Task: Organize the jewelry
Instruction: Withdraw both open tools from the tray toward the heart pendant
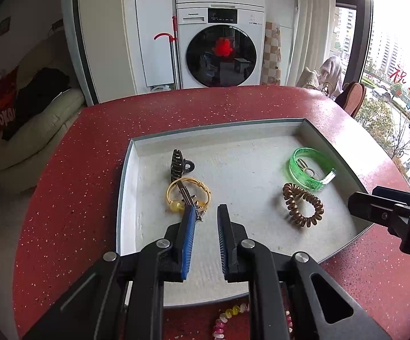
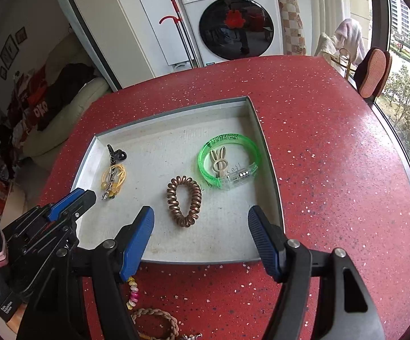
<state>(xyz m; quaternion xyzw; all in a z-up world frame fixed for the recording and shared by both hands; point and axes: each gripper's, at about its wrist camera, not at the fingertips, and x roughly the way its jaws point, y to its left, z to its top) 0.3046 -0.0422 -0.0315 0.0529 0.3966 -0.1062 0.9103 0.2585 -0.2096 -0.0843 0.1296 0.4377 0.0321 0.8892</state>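
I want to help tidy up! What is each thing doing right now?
Tray: on the red table, holding jewelry.
Brown coil hair tie: flat in the tray, loose.
Green bracelet: in the tray, around a beige clip.
Black claw clip: in the tray.
Yellow bracelet: in the tray, with a silver clip across it.
Braided bracelet: not yet in the tray.
Left tool: nearly shut, empty.
Right tool: open, empty.

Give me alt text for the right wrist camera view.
Open right tongs hover over a shallow grey tray on a red speckled table. The tray holds a brown spiral hair tie, a green bangle and, at left, a black claw clip.
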